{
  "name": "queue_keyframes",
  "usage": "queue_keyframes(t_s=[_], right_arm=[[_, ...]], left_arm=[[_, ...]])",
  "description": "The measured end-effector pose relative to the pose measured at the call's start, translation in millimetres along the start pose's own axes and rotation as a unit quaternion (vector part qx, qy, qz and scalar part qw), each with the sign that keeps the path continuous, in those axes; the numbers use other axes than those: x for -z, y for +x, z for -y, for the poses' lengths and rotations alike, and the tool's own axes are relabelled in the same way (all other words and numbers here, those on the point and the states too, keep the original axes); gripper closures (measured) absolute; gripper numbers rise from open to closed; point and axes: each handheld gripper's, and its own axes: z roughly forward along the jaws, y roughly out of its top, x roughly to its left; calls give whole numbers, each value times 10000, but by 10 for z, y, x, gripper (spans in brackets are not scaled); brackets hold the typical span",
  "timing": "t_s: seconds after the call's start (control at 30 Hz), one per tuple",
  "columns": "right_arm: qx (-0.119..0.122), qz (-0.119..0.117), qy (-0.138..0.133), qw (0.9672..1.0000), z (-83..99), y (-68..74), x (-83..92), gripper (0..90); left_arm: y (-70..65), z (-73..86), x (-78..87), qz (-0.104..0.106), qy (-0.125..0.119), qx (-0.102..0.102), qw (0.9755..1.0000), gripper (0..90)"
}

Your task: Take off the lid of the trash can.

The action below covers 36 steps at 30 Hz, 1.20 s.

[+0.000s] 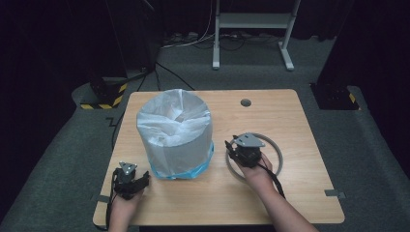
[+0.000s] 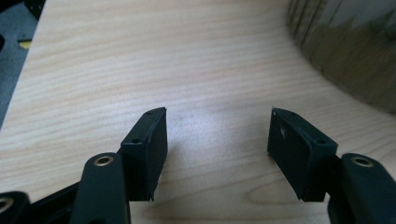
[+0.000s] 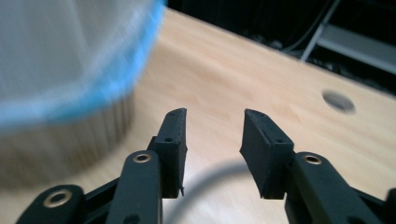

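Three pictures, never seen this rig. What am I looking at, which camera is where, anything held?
There is no robot here: a person holds a hand-held two-jaw gripper in each hand and works at a wooden table.

The high view looks down from above the person's side. The left gripper sits near the table's front left; the right gripper is over a grey ring lying flat on the table. Between them stands a round bin lined with a white bag that has a blue hem.

The other two pictures come from cameras riding on the grippers, looking along their black jaws. In the left gripper view the jaws stand wide apart over bare wood, beside the bin wall. In the right gripper view the jaws are apart too, with the ring blurred beneath them. Neither gripper holds anything.
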Motion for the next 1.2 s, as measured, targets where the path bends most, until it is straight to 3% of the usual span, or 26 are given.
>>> queue_keyframes(t_s=[0.17, 0.37, 0.43, 0.57, 0.63, 0.73, 0.77, 0.83, 0.87, 0.9, 0.97, 1.0, 1.1, 1.13, 1.2], right_arm=[[-89, 206, 294, 9993, 368, -261, 198, 520], [-642, 445, 535, 9955, 760, -652, 468, 444], [-705, 480, 494, 9951, 822, -714, 526, 443], [-853, 524, 410, 9941, 870, -824, 665, 414], [-860, 524, 378, 9942, 873, -850, 706, 413], [-831, 504, 337, 9947, 903, -864, 738, 409], [-831, 475, 342, 9948, 915, -867, 738, 407], [-846, 458, 337, 9948, 925, -871, 733, 406], [-860, 446, 334, 9947, 924, -872, 732, 407], [-885, 412, 320, 9947, 921, -870, 733, 407], [-853, 399, 321, 9950, 919, -861, 731, 407], [-843, 401, 327, 9951, 920, -858, 730, 407], [-858, 409, 339, 9949, 922, -855, 735, 409], [-858, 415, 342, 9949, 923, -854, 736, 411], [-883, 416, 359, 9946, 927, -849, 731, 412]], left_arm=[[-6, -16, 5, -2, 109, 153, 9998, 380], [-18, -92, 9, 60, 458, 255, 9986, 379], [-27, -127, 11, 87, 613, 231, 9978, 378], [-17, -233, 1, 141, 1114, 211, 9935, 357], [-6, -303, -10, 169, 1451, 173, 9891, 348], [12, -400, -39, 186, 1932, 163, 9809, 338], [24, -443, -57, 190, 2163, 128, 9761, 332], [30, -500, -83, 183, 2462, 156, 9689, 329], [33, -535, -99, 215, 2661, 110, 9636, 332], [31, -555, -107, 245, 2782, 57, 9602, 337], [7, -599, -130, 296, 3151, -80, 9486, 340], [-10, -631, -134, 299, 3369, -83, 9410, 334], [-24, -733, -103, 379, 3703, 7, 9281, 329], [-21, -775, -85, 401, 3833, -6, 9227, 329], [-20, -850, -39, 413, 4003, -53, 9154, 337]])
